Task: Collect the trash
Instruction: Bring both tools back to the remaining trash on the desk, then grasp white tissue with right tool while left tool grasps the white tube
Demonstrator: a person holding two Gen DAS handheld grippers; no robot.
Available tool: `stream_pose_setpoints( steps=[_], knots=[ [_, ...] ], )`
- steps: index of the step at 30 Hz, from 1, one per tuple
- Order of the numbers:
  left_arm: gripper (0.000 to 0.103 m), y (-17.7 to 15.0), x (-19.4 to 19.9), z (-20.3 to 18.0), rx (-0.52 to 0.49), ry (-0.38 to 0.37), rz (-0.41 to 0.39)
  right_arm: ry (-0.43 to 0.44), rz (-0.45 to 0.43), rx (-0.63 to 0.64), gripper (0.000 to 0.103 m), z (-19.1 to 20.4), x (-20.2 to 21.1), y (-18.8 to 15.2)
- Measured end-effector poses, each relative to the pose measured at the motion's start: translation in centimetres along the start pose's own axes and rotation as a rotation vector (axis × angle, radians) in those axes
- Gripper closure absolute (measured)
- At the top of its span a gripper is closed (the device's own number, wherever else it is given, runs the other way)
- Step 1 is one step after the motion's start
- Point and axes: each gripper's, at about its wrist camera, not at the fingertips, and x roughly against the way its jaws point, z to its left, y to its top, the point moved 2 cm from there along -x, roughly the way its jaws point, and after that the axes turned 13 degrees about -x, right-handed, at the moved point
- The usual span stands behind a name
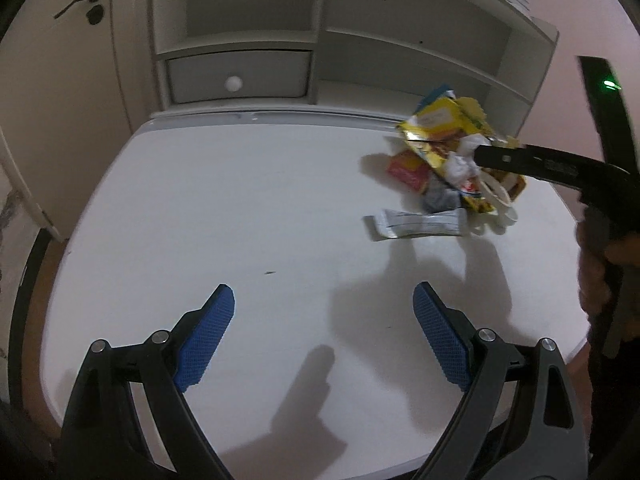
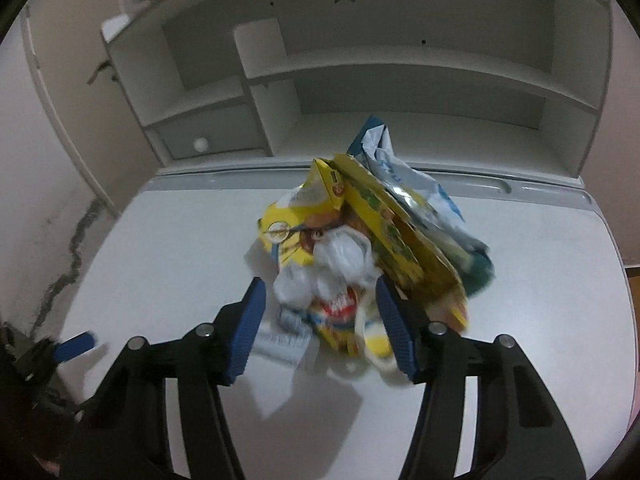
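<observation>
Right claw (image 2: 320, 320), released, straddles heaped trash (image 2: 360, 248) on tabletop (image 2: 160, 240); left claw (image 1: 324, 332) released, idle; nothing collected yet.

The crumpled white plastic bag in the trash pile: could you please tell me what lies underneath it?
The crumpled white plastic bag rests on a yellow printed snack wrapper and a red-and-white wrapper. Whatever lies deeper in the pile is covered and cannot be made out.

The right gripper (image 2: 320, 300) spreads its blue-padded jaws on either side of the near end of the trash pile (image 2: 372, 236) (yellow wrappers, crumpled white plastic). The white desk (image 2: 168, 248) lies beneath, with shelves (image 2: 400, 64) at twelve o'clock.
</observation>
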Motion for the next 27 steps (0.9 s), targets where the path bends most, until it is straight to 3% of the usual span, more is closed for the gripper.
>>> stream_pose_setpoints(
  steps=[5,6,7,13,17,22,27],
  knots=[
    [0.015,0.6,-0.2,0.7,-0.020,0.011,0.002,-0.043,0.021,-0.030,0.057,0.2,-2.5,1.2],
    [0.015,0.9,-0.3,0.7,-0.031,0.009,0.002,-0.049,0.017,-0.034,0.063,0.2,-2.6,1.3],
    [0.015,1.2,-0.5,0.6,-0.046,0.007,0.001,-0.055,0.013,-0.036,0.079,0.3,-2.3,1.4],
    [0.012,4.1,-2.4,-1.3,-0.241,-0.016,-0.011,0.005,-0.013,-0.019,0.079,0.4,1.1,0.7],
    [0.012,6.0,-5.0,-3.5,-0.388,-0.090,0.007,0.024,-0.015,-0.043,0.079,-1.3,3.5,-0.6],
    [0.012,7.0,-7.9,-6.8,-0.589,-0.177,0.032,-0.012,-0.009,-0.085,0.079,-4.5,6.0,-2.8],
    [0.013,7.8,-10.2,-7.7,-0.615,-0.202,0.065,-0.055,-0.003,-0.135,0.079,-7.9,7.8,-4.6]
  ],
)
